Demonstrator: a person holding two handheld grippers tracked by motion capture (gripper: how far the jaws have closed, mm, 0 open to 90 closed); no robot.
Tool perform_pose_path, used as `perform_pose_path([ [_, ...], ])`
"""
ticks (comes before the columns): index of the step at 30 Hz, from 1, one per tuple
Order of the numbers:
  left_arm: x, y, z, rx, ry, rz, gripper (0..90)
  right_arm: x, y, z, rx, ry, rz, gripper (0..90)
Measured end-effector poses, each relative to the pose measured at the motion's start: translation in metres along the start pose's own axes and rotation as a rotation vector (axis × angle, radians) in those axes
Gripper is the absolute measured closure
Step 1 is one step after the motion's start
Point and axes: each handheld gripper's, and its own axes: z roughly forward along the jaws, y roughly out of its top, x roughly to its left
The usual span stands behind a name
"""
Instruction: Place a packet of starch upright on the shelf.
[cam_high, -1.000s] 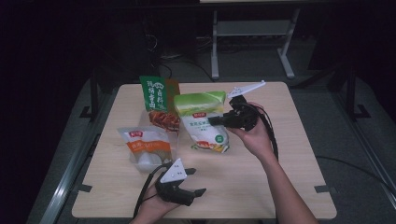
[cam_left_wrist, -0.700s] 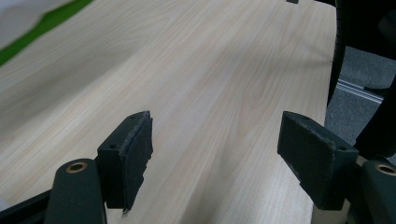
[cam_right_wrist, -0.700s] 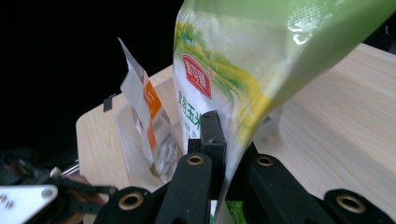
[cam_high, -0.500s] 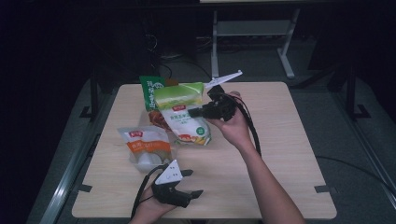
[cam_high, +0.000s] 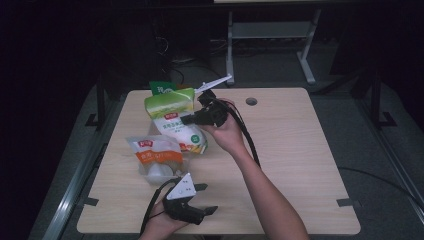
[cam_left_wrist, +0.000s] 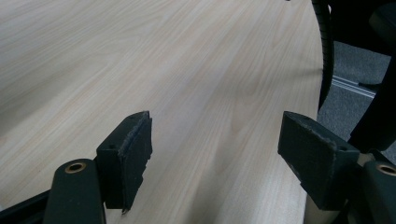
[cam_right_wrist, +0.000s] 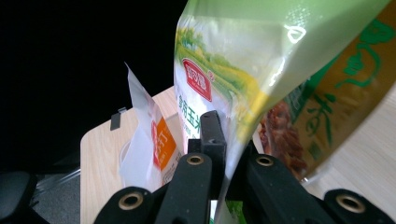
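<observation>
My right gripper (cam_high: 187, 120) is shut on the edge of a green-and-white bag (cam_high: 175, 131), holding it tilted above the table's back left. In the right gripper view the jaws (cam_right_wrist: 229, 140) pinch the bag's (cam_right_wrist: 224, 70) seam. An orange-and-white bag (cam_high: 154, 156) lies just in front of it, touching or very close. A green-and-brown snack bag (cam_high: 161, 88) sits behind, mostly hidden, and appears again in the right gripper view (cam_right_wrist: 327, 107). Near the table's front edge, my left gripper (cam_high: 207, 198) stands open with nothing between its fingers (cam_left_wrist: 126, 154).
The wooden table (cam_high: 300, 150) has a small round hole (cam_high: 251, 101) near its back edge. Black cables trail from both grippers. A metal stand (cam_high: 270, 35) is on the dark floor beyond the table. The orange-and-white bag (cam_right_wrist: 161, 144) sits left of the held one.
My right gripper has carried the green-and-white bag leftward across the table's back, over the other bags. The left gripper has stayed in place, open.
</observation>
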Motion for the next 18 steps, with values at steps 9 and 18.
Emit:
perform_pose_path([
  [9, 0.003, -0.003, 0.004, 0.02, -0.027, -0.004, 25.7, -0.002, 0.002, 0.03, 0.005, 0.024, 0.005, 90.0],
  [18, 0.002, -0.004, 0.006, 0.023, -0.045, -0.006, 24.5, -0.005, -0.001, 0.063, 0.038, 0.04, 0.012, 89.9],
])
